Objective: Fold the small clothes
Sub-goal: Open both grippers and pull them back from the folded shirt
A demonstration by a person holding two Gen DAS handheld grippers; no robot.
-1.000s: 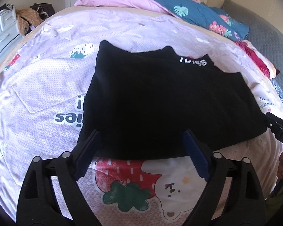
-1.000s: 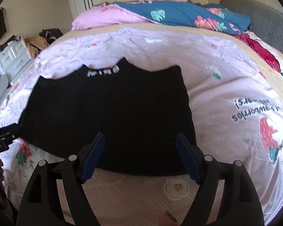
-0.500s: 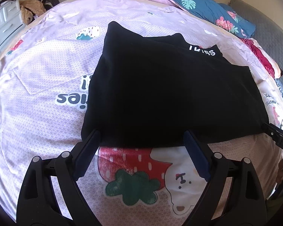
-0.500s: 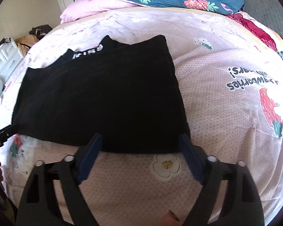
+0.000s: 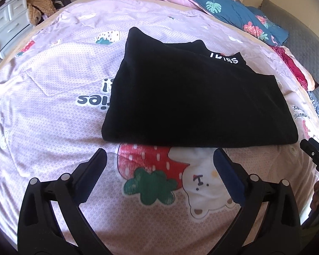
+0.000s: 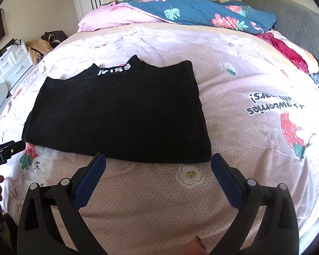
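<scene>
left gripper (image 5: 159, 159) just opened wide, empty; right gripper (image 6: 158, 162) likewise

White "kiss" on the black garment (image 6: 117, 114); "strawberries" upside down on the bedsheet (image 6: 244, 80).

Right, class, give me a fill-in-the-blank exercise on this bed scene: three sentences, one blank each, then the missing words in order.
1. The folded garment lying on the bed sheet is ____ in colour.
2. The jaws of the left gripper and the right gripper both stand ____, with nothing between them.
3. The fruit printed on the sheet just in front of the left gripper is a ____.

Missing words: black; open; strawberry
</scene>
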